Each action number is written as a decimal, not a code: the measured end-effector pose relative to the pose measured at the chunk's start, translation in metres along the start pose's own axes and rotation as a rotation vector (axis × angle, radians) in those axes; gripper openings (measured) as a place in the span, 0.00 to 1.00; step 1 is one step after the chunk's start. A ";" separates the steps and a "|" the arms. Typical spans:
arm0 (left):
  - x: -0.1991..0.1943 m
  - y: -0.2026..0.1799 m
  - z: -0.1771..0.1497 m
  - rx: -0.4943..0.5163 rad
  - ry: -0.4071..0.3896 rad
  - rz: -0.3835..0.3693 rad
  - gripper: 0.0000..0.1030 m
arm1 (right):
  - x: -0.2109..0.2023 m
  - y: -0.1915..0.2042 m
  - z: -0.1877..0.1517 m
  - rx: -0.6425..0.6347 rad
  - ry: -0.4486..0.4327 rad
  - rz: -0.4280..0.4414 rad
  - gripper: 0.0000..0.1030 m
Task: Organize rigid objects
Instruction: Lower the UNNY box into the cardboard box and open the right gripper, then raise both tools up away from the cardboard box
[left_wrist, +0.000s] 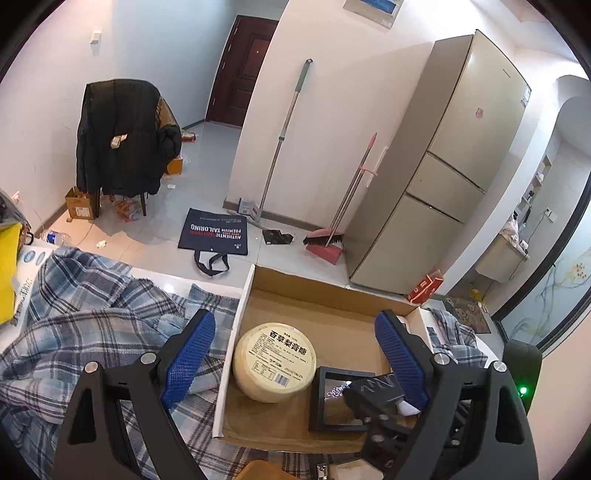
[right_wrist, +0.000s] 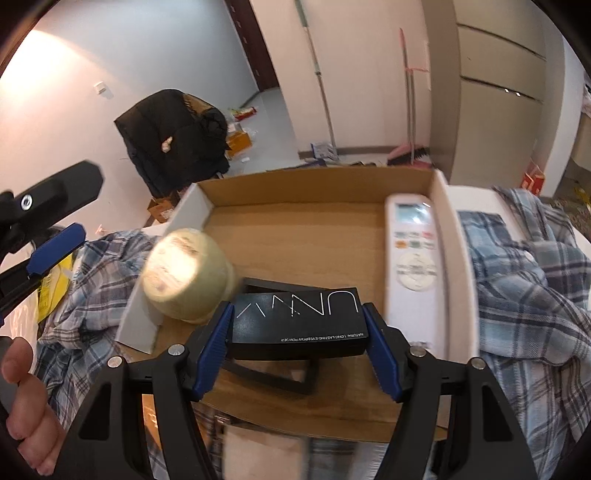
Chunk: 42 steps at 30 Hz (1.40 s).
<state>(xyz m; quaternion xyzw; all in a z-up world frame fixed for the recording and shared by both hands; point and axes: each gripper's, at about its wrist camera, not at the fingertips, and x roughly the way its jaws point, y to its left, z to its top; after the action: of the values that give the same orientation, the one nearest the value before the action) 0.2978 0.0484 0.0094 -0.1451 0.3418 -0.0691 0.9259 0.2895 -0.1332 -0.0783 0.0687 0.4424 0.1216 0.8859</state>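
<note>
- Leftmost, the left gripper (left_wrist: 291, 354) is hovering over the near left part of the cardboard box (left_wrist: 325, 291), its jaws spread wide and holding nothing.
- Just inside the box's left wall, the round cream tin (right_wrist: 184, 275) is lying next to a flat black frame (left_wrist: 338, 398) on the box floor.
- Centrally, the right gripper (right_wrist: 297, 334) is pinching the black eyebrow-powder box (right_wrist: 299, 321) by its two short ends, carrying it level above the frame.
- Further right, the white remote control (right_wrist: 413, 254) is lying along the box's right wall.
- Judging from this, the step in hand is setting the black box down inside; doing it well probably means lowering it flat into the bare floor between tin and remote, keeping it clear of the frame, and spreading the jaws only once it is resting.
</note>
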 end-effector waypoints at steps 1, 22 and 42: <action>-0.001 0.000 0.000 0.004 -0.003 0.005 0.87 | 0.001 0.004 0.000 -0.005 -0.005 0.003 0.65; -0.040 -0.006 0.013 -0.003 -0.102 -0.060 0.87 | -0.070 0.012 0.008 -0.113 -0.263 -0.126 0.71; -0.196 -0.126 -0.041 0.343 -0.630 -0.047 0.88 | -0.250 -0.048 -0.065 -0.082 -0.541 -0.186 0.71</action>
<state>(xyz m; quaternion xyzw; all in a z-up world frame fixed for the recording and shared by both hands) 0.1192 -0.0356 0.1391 -0.0095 0.0198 -0.0987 0.9949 0.1007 -0.2475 0.0636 0.0219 0.1889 0.0349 0.9811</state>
